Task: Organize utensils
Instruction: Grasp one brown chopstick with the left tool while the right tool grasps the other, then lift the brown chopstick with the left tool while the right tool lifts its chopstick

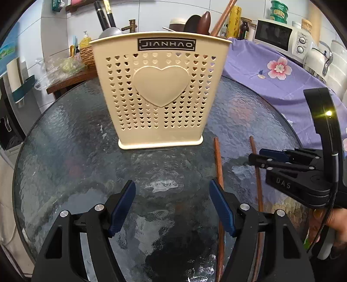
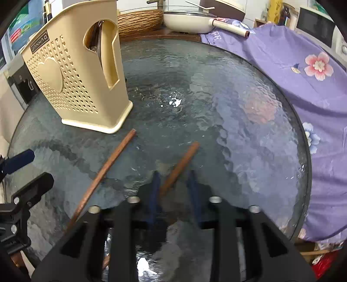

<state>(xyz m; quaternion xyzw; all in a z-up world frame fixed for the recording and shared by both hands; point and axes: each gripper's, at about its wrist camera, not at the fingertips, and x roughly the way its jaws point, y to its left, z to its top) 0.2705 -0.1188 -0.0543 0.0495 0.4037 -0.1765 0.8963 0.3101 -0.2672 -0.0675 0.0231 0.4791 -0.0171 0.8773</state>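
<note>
On the round textured-glass table (image 1: 76, 134), a cream plastic utensil holder (image 1: 160, 95) stands upright, its front wall pierced with small heart-shaped holes around 1 large raised heart (a black label near the rim reads JIANHAO). Dark wooden utensils (image 1: 201, 20) rise out of its top in the left wrist view, and through the side opening in the right wrist view more dark handles show inside.

2 brown wooden chopsticks lie flat on the glass, apart from each other. The left chopstick (image 2: 104, 171) has its far end just beside the holder's base corner. The right chopstick (image 2: 180, 167) runs back between the blue pads of the right gripper (image 2: 173, 175). Those fingers straddle it with a gap on at least 1 side, so the tool is spread and not clamping; whether a pad touches the stick I cannot tell.

The left gripper (image 1: 172, 191) hovers over bare glass in front of the holder, its fingers spread wide with nothing between them.

A purple floral cloth (image 2: 303, 71) drapes over the table's right side. Beyond the table sit a white microwave (image 1: 282, 38), a wicker basket (image 2: 141, 19) and a cream pan (image 2: 188, 20).
</note>
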